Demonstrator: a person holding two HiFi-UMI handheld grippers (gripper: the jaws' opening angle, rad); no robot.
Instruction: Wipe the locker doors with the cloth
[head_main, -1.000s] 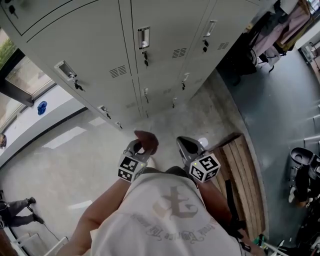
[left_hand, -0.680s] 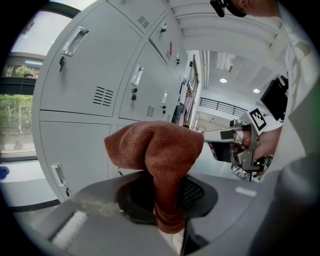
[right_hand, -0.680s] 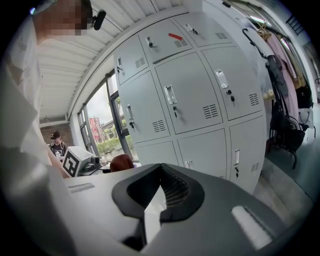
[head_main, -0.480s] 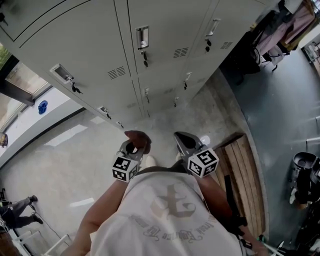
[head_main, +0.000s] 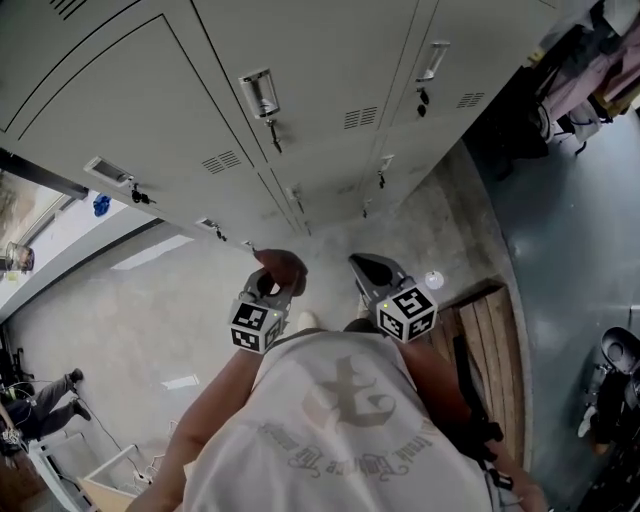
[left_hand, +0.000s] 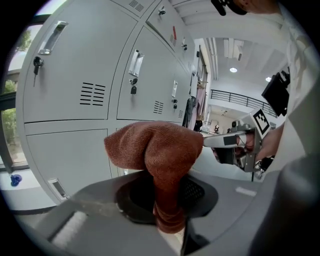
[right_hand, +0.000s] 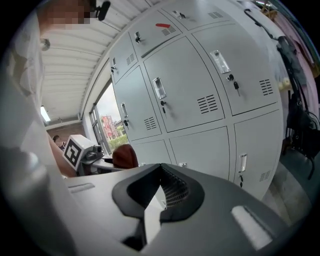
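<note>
Grey locker doors with handles and keys fill the top of the head view. A rust-brown cloth bulges out of my left gripper, which is shut on it and held a short way off the lockers. From above, the cloth sits at the tip of the left gripper, below the lowest locker row. My right gripper hangs beside it, shut with nothing in its jaws. In the right gripper view that gripper faces the lockers, with the cloth at left.
A wooden bench stands on the concrete floor at right, with a small white disc near it. Bags and clothing hang beyond the lockers' right end. A person stands far off at lower left.
The head view has swung closer to the lockers, so the doors look larger and more tilted. Both grippers have kept their places side by side; the left still holds the cloth.
</note>
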